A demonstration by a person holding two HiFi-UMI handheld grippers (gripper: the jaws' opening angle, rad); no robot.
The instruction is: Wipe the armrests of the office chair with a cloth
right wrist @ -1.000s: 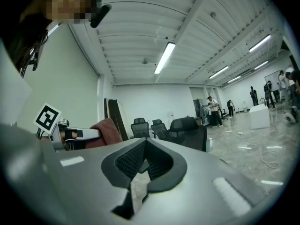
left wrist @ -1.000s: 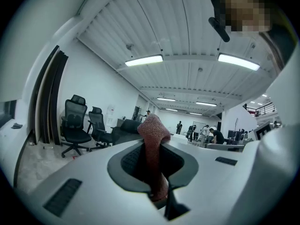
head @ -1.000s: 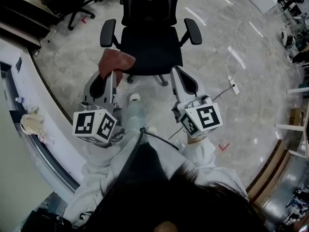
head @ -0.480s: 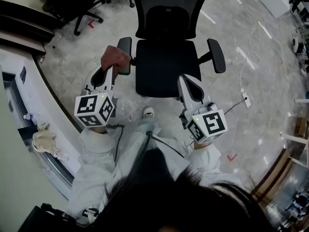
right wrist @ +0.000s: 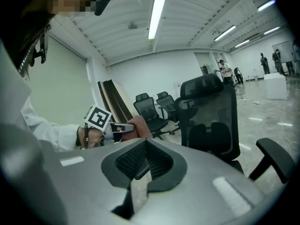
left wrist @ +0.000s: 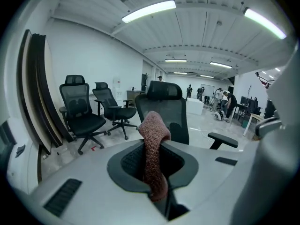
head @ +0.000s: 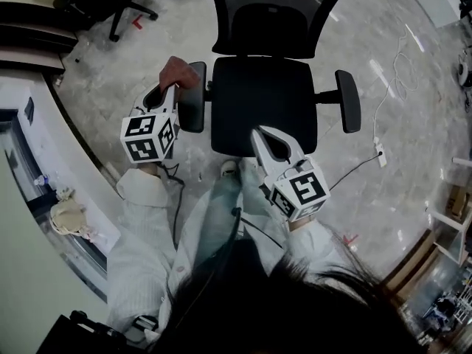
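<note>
Two grippers, one office chair (head: 264, 102): left gripper (head: 172, 88) pinches the reddish cloth (head: 179, 71) at its left-side armrest (head: 194, 98) (contact unclear tbh); right gripper (head: 259, 133) hovers over its front edge, jaws together, empty.

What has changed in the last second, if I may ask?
The left gripper carried the cloth forward to the armrest on the head view's left; contact is unclear. It stayed shut on the cloth; the right gripper stayed empty.

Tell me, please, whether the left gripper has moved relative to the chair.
Yes. The left gripper has carried the cloth forward, from the seat's front corner to the far end of the armrest beside it.
</note>
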